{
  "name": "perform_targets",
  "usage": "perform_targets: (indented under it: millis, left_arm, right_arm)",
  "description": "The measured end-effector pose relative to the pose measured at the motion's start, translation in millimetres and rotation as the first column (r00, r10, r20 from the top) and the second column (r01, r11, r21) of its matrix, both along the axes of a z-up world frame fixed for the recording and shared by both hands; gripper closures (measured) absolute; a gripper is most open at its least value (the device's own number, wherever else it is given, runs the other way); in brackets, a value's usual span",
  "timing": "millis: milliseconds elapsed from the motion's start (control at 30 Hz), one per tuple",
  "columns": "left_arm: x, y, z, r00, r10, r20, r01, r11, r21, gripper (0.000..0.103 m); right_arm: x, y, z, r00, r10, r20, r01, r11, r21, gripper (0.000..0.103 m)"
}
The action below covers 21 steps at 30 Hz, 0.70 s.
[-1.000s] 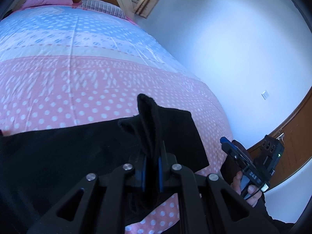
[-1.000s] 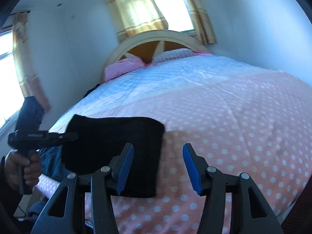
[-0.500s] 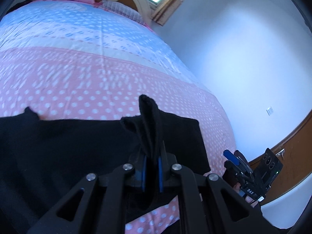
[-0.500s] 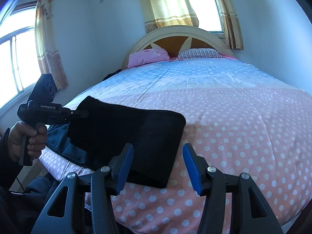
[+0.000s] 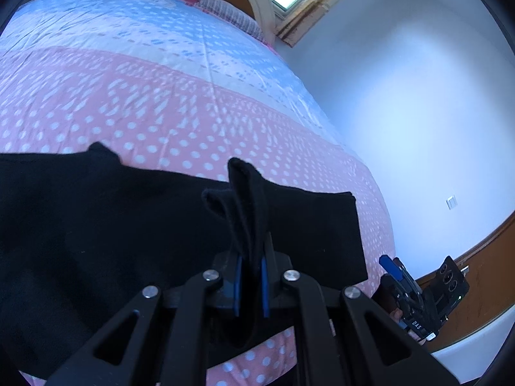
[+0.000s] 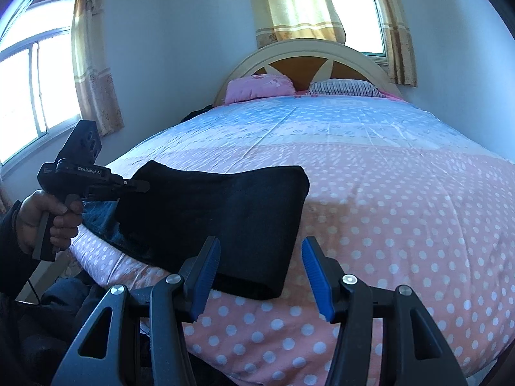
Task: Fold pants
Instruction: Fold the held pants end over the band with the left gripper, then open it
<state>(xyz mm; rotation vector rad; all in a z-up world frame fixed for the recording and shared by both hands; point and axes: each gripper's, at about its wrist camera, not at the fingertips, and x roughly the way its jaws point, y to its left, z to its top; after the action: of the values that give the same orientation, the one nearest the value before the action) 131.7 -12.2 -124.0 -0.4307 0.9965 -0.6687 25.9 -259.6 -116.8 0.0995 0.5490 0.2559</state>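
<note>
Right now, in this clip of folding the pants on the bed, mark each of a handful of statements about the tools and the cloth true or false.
1. The left tool is shut on a bunch of the black pants. True.
2. The right tool is clamped on the pants' edge. False: it is open and holds nothing.
3. The pants lie on a dotted pink and blue bedspread. True.
4. The pants hang fully in the air, clear of the bed. False: most of the cloth rests on the bedspread; only the gripped part is lifted.
5. A pink pillow and a striped pillow sit by the headboard. True.
</note>
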Motion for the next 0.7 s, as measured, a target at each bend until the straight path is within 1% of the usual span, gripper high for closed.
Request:
perform_targets:
  millis: [267,400,467,667,700]
  left_arm:
    - [1,22,-7,0.998,0.055,-0.016,-0.054,0.998,0.013,0.094]
    - [5,23,-28,0.996,0.056,-0.063,-0.054,0.998,0.035,0.093]
    - [6,26,-33,0.995,0.065,-0.071,-0.063,0.998,0.031,0.093]
    - [3,30,-20,0.998,0.058,-0.035,-0.056,0.998,0.036,0.093]
    - [2,30,-19,0.998,0.055,-0.032,-0.054,0.998,0.038,0.093]
  right_arm:
    - [1,7,-3,1.0,0.025,-0.009,-0.025,1.0,-0.01,0.048]
    - [5,14,-6,0.999,0.044,-0.023,-0.045,0.999,-0.018,0.048]
    - [6,21,-7,0.998,0.062,-0.025,-0.062,0.998,-0.029,0.048]
    - [19,41,5,0.992,0.123,-0.015,-0.123,0.992,-0.039,0.048]
    - [22,44,4,0.991,0.133,-0.026,-0.133,0.99,-0.038,0.048]
